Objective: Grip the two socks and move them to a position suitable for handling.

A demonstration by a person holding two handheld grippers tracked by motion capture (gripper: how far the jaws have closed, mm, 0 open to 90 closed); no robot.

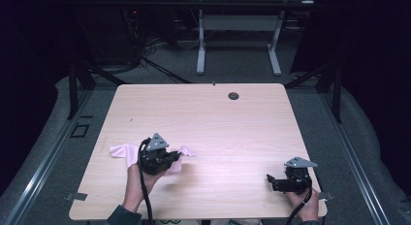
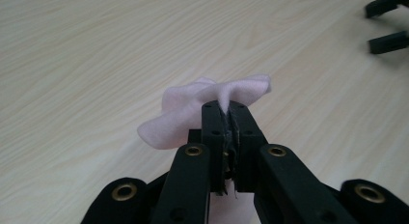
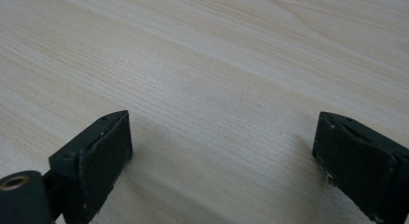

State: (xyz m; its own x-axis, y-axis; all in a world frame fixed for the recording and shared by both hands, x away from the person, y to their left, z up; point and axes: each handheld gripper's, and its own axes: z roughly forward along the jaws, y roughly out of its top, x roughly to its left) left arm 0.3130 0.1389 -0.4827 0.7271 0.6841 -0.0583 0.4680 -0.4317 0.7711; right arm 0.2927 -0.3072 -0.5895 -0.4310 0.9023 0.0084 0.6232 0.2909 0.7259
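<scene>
Left gripper (image 2: pixel 229 108) pinched the pink cloth (image 2: pixel 193 110) above the bare tabletop (image 1: pixel 218 123); right gripper (image 3: pixel 222 151) rested well apart, fingers (image 3: pixel 101 156) spread.

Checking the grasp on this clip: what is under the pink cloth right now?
The pink cloth hangs pinched in the shut left gripper. Beside and beyond it lies bare wooden table. The patch of table directly beneath the folds is covered, and the gripper hides the cloth's near part.
</scene>
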